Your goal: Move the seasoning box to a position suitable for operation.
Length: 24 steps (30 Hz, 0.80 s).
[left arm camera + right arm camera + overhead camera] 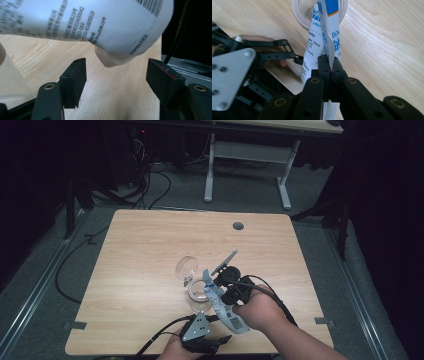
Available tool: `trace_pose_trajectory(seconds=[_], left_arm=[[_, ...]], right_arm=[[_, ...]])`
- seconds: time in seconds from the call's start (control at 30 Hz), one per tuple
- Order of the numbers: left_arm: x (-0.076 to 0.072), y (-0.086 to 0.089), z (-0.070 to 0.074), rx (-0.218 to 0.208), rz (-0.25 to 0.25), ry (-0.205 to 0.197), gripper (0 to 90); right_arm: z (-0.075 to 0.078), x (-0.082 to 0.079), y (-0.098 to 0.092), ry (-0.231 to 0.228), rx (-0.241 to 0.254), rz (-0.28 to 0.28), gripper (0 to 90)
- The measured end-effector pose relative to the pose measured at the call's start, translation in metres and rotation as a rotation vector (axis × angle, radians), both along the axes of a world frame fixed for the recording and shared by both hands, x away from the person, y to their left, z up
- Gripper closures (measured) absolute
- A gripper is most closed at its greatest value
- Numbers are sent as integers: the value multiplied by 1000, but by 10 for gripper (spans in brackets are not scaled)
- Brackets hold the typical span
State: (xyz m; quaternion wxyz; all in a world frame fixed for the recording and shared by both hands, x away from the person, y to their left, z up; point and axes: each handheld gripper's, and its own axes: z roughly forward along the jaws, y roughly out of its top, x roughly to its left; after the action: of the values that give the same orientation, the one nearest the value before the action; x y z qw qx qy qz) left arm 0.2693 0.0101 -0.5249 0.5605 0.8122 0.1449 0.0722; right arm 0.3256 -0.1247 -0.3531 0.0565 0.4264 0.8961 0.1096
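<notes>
A white and blue printed packet hangs slanted over the table, its upper end above the mouth of a clear glass jar. My right gripper is shut on the packet, pinching its edge, with the jar's rim just beyond. My left gripper is at the near table edge, below the packet's lower end. In the left gripper view its jaws stand open with the packet's bottom corner above them, not touched, and the jar's wall at the left.
A clear round lid is tipped up at the jar's far left side. The wooden table has a round cable hole near its far edge. Cables trail off the near edge from both grippers.
</notes>
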Motion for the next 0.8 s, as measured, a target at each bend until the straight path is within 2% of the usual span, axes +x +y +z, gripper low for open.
trace_pose_trajectory(seconds=[0.27,0.37,0.4,0.43,0.53,0.7,0.8], left_arm=[[-1,-11,0,-4,8,11,337],[-4,-11,2,-12,24,-6,419],[-4,-11,2,-10,32,-7,428],[-5,-11,2,-11,39,-5,439],[-5,-10,3,-13,59,-5,539],[-7,-10,7,-18,84,-17,583],[-7,-11,15,-22,98,-21,597]], right_arm=[[2,-3,5,5,25,-4,900],[-1,-3,5,9,24,-7,900],[-1,-4,6,18,24,-32,900],[-1,-2,4,10,26,-9,900],[-2,0,1,12,28,-12,900],[0,-1,-2,3,31,-22,900],[7,0,-4,-14,37,-18,899]])
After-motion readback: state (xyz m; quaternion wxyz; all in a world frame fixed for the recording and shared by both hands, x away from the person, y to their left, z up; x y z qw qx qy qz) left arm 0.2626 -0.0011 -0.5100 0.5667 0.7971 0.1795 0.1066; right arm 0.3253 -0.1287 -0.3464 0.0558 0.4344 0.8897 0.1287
